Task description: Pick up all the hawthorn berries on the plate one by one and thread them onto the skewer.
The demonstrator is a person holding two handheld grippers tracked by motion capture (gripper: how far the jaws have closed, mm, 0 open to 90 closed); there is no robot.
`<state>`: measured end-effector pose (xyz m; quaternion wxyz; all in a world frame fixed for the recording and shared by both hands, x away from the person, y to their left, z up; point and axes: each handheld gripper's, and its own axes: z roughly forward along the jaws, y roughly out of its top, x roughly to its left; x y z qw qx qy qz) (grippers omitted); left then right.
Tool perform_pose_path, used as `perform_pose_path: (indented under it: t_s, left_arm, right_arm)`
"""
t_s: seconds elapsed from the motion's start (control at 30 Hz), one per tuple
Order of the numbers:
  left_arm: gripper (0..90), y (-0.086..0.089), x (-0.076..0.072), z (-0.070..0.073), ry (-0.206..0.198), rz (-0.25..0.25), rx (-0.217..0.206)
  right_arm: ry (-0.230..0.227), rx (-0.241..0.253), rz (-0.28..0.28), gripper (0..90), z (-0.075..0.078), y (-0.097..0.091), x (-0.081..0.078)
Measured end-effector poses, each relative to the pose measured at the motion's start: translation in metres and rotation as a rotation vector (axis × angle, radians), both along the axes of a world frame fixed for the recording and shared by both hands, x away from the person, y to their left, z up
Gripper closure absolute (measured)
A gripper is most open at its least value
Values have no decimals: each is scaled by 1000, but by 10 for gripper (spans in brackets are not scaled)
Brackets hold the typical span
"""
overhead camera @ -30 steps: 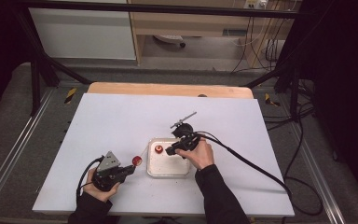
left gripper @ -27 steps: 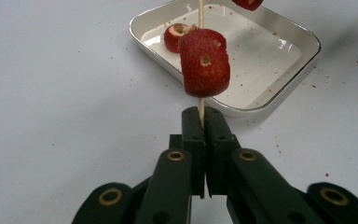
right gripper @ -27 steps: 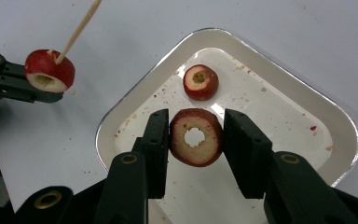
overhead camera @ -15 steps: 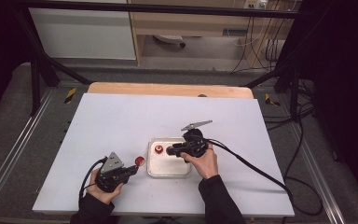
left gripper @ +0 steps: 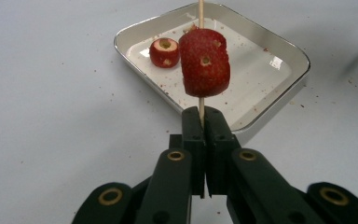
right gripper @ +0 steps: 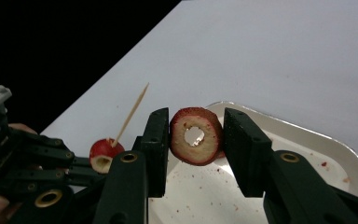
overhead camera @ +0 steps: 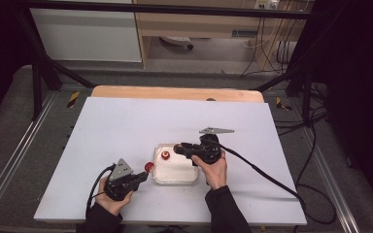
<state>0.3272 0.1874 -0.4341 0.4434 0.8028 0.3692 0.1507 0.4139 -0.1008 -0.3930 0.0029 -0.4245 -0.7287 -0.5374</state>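
Threading fruit: left gripper [left gripper: 200, 122] was clamped on skewer [left gripper: 201, 100] w/ one piece already on. Right gripper [right gripper: 193, 142] gripped hollow red piece [right gripper: 196, 136] over tray [right gripper: 335, 144]; soft, light, bruisable, so squeeze rim sides gently.

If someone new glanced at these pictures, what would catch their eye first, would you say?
Probably the red strawberry piece threaded on a wooden skewer, which the left gripper pinches beside the white tray. Next, the hollow strawberry ring between the right gripper jaws above the tray.

Red strawberry piece [left gripper: 204, 63] threaded on thin wooden skewer [left gripper: 201, 11]; cored strawberry ring [right gripper: 196, 136] upright.
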Motion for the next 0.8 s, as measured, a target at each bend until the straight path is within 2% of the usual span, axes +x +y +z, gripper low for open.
perform_pose_path:
  t_s: [0.47, 0.5, 0.57, 0.67, 0.8]
  left_arm:
    - [880, -13, -4, 2, 18, 28, -47]
    - [880, -14, -4, 2, 20, 29, -50]
    - [880, -15, -4, 3, 22, 36, -56]
    - [880, -17, -4, 3, 26, 43, -68]
    - [880, -21, -4, 6, 28, 43, -76]
  right_arm:
    - [-57, 149, -86, 624, 6, 1, 0]
    - [-69, 175, -99, 624, 6, 0, 1]
    - [-67, 184, -110, 624, 7, 0, 0]
    - [-97, 205, -128, 624, 7, -2, 1]
    - [-116, 239, -149, 624, 8, -3, 3]
